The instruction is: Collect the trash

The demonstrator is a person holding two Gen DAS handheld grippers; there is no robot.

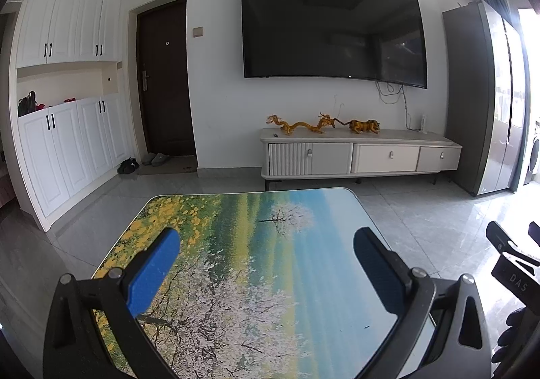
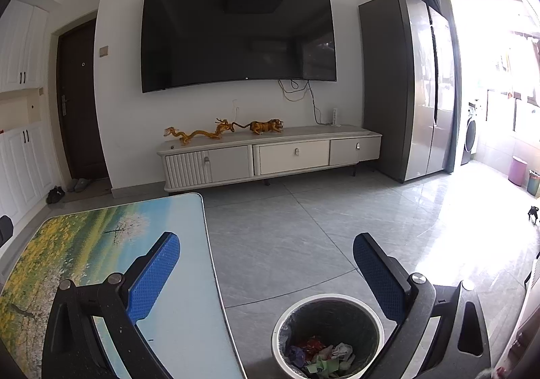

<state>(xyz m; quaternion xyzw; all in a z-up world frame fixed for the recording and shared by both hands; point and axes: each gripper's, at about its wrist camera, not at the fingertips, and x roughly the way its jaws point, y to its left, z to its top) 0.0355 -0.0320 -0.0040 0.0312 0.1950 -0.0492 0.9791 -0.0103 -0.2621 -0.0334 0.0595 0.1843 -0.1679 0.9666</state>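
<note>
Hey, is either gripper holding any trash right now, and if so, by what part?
No. The left gripper is open over the table, and the right gripper is open above the bin. Nothing sits between either pair of fingers.

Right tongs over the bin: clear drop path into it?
Probably yes. The right tongs are open and empty above the trash bin, whose mouth is uncovered; the table sits off to its left.
</note>
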